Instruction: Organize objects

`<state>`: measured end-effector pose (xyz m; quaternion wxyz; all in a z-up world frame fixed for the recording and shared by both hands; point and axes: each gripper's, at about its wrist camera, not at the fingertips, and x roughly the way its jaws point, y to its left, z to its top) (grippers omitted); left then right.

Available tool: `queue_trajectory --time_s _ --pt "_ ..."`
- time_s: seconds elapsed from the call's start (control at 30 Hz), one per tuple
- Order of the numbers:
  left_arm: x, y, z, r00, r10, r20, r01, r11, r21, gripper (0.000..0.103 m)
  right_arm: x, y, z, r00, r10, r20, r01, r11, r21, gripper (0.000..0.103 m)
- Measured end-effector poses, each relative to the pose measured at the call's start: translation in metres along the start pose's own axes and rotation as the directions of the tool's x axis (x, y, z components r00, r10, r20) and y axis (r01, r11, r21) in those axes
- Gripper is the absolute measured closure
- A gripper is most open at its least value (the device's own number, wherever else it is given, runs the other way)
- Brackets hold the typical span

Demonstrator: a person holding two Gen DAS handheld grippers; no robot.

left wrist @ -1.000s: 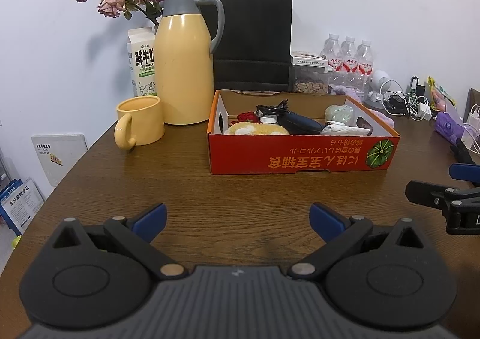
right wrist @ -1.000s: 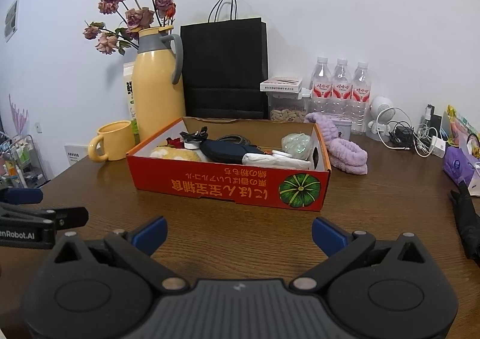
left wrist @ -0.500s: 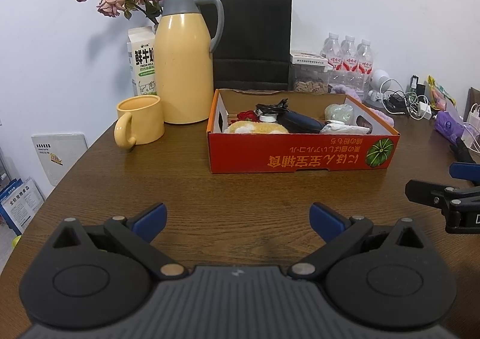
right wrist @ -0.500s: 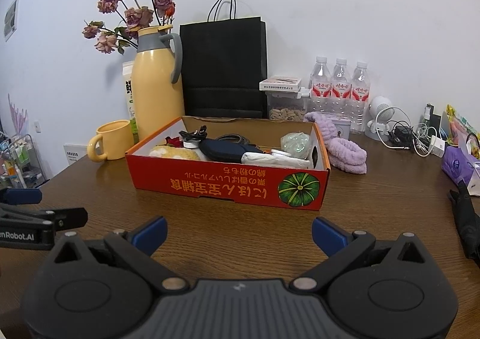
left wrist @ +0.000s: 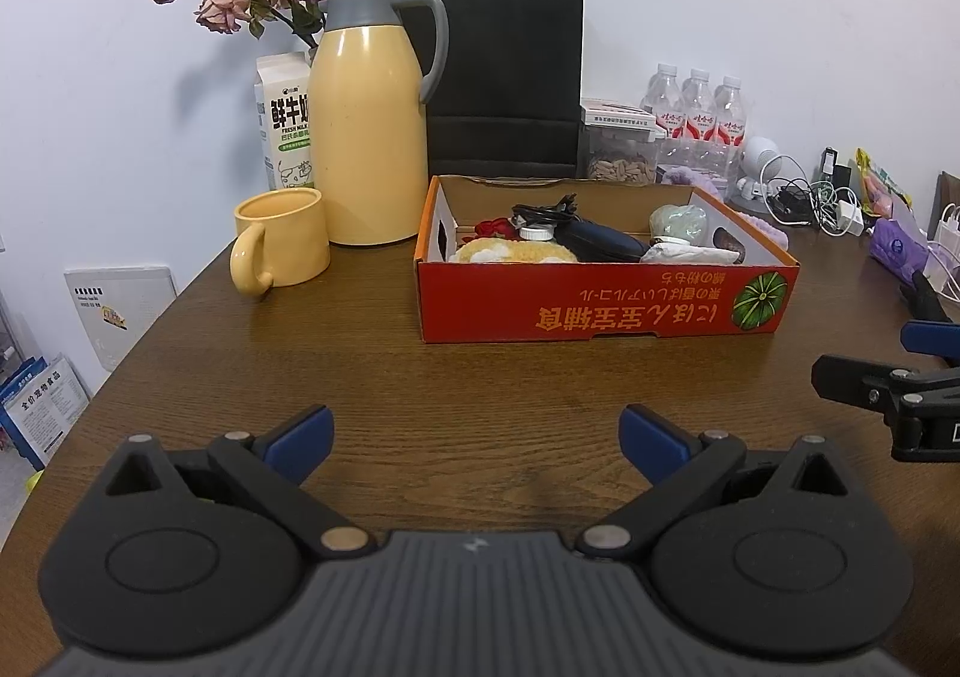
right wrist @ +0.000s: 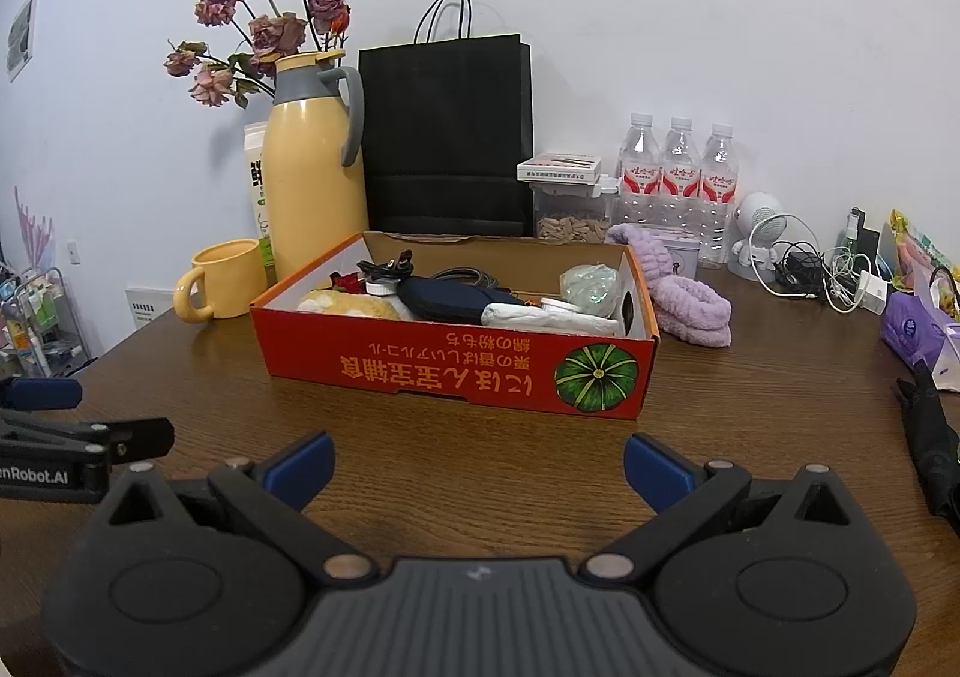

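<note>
An orange cardboard box with a pumpkin print sits mid-table. Inside lie a yellow plush item, a dark blue pouch, a black cable, a white folded item and a pale green wrapped ball. My left gripper hovers open over bare wood in front of the box, holding nothing. My right gripper is open too, level with it, also short of the box. Each gripper shows at the edge of the other's view.
A yellow mug, a yellow thermos jug, a milk carton and dried roses stand back left. A black paper bag, three water bottles, a purple headband, tangled chargers and a black umbrella crowd the back and right.
Both grippers have shifted only slightly; the box appears marginally further away. Both stay open and nothing on the table has moved.
</note>
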<state>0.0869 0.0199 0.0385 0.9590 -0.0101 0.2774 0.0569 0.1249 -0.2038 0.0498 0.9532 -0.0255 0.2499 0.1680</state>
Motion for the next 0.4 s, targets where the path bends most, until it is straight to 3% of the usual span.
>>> queue_trajectory --time_s 0.4 --pt "-0.0026 -0.0043 -0.0047 1.000 -0.003 0.010 0.003 1.000 0.004 0.000 -0.0046 -0.0015 -0.0021 1.000 -0.007 0.004 0.007 1.000 0.002 0.000"
